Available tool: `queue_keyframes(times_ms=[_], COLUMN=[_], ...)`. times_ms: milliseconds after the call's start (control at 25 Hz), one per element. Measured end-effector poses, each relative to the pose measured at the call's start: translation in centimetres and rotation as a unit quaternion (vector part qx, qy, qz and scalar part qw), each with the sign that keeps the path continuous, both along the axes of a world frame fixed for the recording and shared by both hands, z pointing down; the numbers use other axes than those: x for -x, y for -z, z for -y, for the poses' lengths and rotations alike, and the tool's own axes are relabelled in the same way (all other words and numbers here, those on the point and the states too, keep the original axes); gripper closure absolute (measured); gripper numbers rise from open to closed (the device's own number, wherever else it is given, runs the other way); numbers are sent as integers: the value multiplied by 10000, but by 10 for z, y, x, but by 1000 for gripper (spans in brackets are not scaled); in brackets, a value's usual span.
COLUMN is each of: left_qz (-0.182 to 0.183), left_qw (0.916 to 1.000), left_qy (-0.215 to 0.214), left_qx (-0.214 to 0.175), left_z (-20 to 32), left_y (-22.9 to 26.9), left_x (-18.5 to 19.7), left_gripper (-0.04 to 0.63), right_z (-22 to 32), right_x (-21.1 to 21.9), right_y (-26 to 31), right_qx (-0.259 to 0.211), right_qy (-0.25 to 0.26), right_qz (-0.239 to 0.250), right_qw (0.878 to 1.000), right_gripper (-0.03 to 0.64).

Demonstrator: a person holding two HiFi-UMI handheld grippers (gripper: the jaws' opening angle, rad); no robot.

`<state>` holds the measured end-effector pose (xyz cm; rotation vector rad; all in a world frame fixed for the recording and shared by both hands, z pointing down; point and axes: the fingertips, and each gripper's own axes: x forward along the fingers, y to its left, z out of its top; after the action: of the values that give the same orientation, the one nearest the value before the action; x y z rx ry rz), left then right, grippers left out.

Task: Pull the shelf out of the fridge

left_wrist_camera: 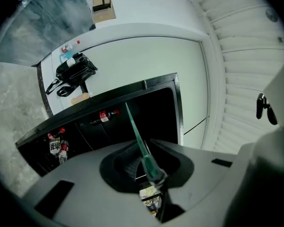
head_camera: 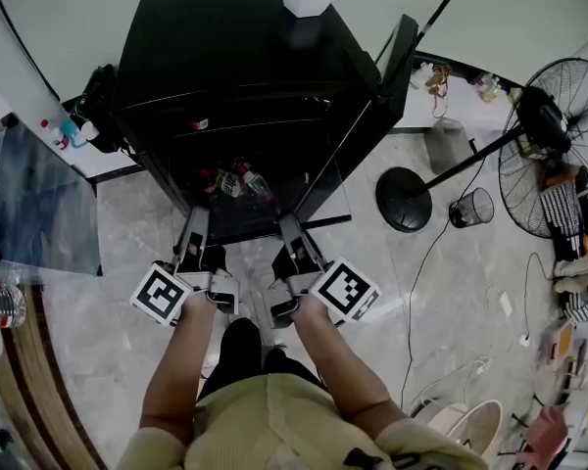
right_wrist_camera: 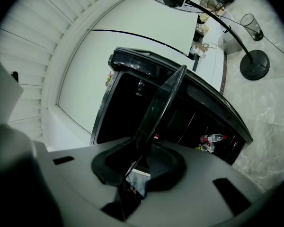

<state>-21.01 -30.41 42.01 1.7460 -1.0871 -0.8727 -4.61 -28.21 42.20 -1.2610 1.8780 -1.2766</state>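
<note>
Only the gripper views show the glass shelf [left_wrist_camera: 137, 135] edge-on, pinched by left gripper [left_wrist_camera: 149, 171] and right gripper [right_wrist_camera: 139, 160] at the fridge's [head_camera: 225, 47] six o'clock; bottles [head_camera: 240, 180] lie inside, and a fan [head_camera: 559, 135] stands at three o'clock.

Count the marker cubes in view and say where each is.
2. One marker cube sits on the left gripper, at the head view's lower left; the other on the right gripper beside it. None seems hidden.

Home-like room: fridge [head_camera: 235, 47], pedestal fan [head_camera: 559, 140]

bright, even indoor light, dark fridge [head_camera: 245, 76] interior, fisheye warping with black corners.
</note>
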Motion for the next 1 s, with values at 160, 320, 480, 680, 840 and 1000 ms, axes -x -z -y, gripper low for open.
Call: queue_keyframes(times_ms=[160,320,480,680,840,1000], left_qz=[72,113,182,156,211,294], left_qw=[9999,9996,9990,9990,9986,9980], left_qy=[101,151,195,246,285,290], left_qx=[-104,-205,-349,-341,-396,-472], left_z=[-27,-48,-65,-87,-103,-119], left_y=[13,27,41,52,63,73], left_x=[-8,-11,-11,-10,-8,-8], left_gripper=[531,531,531,531,531,531], right_z=[-24,-43,-59,-78,-93,-108], right_x=[-8,-10,-10,-7,-4,-4], right_y=[9,23,33,49,56,65], right_qx=[-88,-266,-339,-456,-509,-557], right_qy=[153,318,443,580,679,706], right_qz=[-43,-68,-98,-100,-94,-86], right_qw=[9998,9991,9984,9972,9964,9959], right_gripper=[538,535,534,532,529,529])
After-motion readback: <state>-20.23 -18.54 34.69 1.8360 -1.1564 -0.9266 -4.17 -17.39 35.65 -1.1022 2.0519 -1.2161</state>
